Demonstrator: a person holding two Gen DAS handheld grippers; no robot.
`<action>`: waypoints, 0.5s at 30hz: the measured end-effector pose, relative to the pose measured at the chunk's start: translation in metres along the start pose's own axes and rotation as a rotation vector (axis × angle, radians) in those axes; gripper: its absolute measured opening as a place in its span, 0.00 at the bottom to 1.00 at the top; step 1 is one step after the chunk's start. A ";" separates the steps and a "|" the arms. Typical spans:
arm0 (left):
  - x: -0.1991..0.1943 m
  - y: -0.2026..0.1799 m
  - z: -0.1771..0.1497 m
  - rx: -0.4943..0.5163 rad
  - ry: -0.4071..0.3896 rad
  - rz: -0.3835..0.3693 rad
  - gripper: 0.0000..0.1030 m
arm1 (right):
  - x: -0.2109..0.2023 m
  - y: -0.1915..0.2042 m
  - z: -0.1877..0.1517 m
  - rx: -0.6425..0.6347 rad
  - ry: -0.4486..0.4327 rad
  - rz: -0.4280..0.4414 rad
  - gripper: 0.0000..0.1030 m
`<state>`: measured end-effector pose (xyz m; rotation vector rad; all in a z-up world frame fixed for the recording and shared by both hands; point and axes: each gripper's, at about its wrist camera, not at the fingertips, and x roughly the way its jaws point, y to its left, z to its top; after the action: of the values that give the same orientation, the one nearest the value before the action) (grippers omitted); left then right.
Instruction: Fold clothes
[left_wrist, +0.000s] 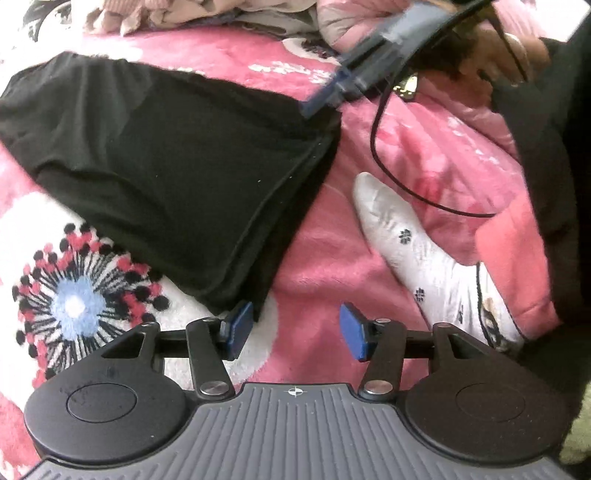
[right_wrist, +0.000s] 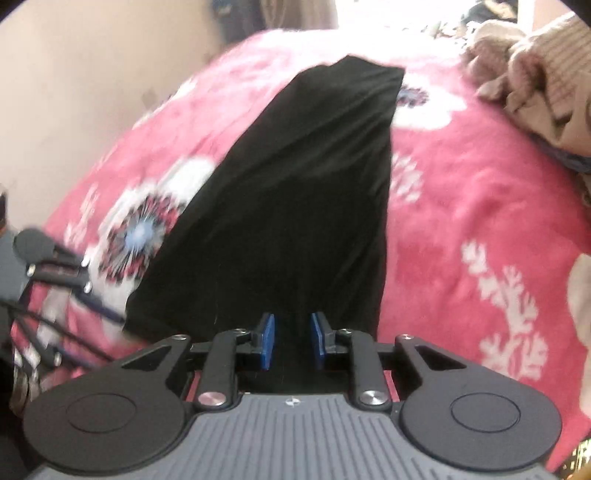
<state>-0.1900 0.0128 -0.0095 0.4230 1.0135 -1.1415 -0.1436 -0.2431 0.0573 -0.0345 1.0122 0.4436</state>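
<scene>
A folded black garment (left_wrist: 166, 158) lies flat on a pink floral blanket (left_wrist: 369, 258) covering a bed, filling the left wrist view from 9 o'clock to centre. Its layered edge runs diagonally down toward 6 o'clock.

Left gripper (left_wrist: 297, 330): fingers roughly half open, nothing between the blue pads. The left pad sits just beside the garment's lower corner; contact cannot be told. Below the gap, only blanket.

Right gripper (right_wrist: 292, 339): fingers narrowly apart, pads not pressing anything. Black cloth lies directly under and beyond the gap; whether a fold rises between the pads is hard to make out. In this view the garment (right_wrist: 295, 192) tapers toward 12 o'clock.

A person's foot in a white patterned sock (left_wrist: 413, 243) rests on the blanket at 4 o'clock, well apart from the garment; the ankle is cut off by a pink trouser leg. A thin black cable (left_wrist: 380, 155) loops above it.

The right gripper appears blurred at 1 o'clock in the left wrist view, its hand (left_wrist: 509, 55) partly hidden by a dark sleeve. A heap of beige clothes (right_wrist: 535, 74) sits at 2 o'clock, cut off by the frame. Pale wall (right_wrist: 92, 92) at 10 o'clock.
</scene>
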 end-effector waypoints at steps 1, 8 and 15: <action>-0.001 0.000 0.000 0.003 -0.007 0.012 0.50 | 0.001 -0.002 0.001 0.012 -0.010 -0.009 0.23; -0.011 0.023 0.005 -0.109 -0.038 0.065 0.50 | 0.000 -0.036 -0.013 0.202 -0.034 -0.038 0.24; -0.009 0.063 0.012 -0.349 -0.031 0.052 0.50 | 0.003 -0.074 -0.028 0.466 -0.059 -0.024 0.37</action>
<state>-0.1290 0.0343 -0.0090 0.1510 1.1427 -0.8992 -0.1378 -0.3158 0.0270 0.3821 1.0350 0.1776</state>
